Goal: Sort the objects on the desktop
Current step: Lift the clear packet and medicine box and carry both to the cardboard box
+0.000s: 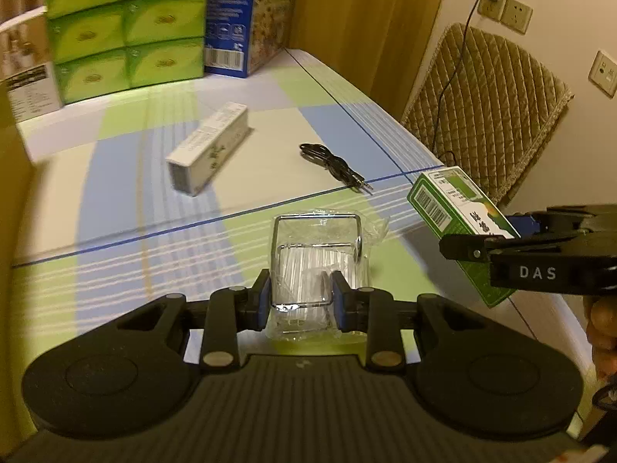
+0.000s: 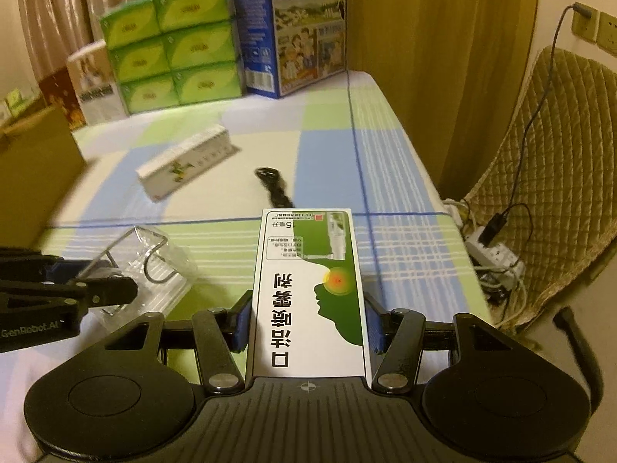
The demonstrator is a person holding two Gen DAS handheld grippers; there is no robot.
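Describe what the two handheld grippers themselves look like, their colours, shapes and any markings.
Both are matte black plastic. The left gripper and right gripper each have two round discs at the base, angled linkage arms with silver rivets, a ribbed centre plate with a small crosshair mark, and blue pads inside the fingers. Seen from the side, one carries white "DAS" lettering, the other "GenRobot.AI". No sleeve is visible.

Green-white box [image 2: 310, 289]; blue-green checked cloth [image 1: 347, 123]; black cable [image 1: 333, 164]
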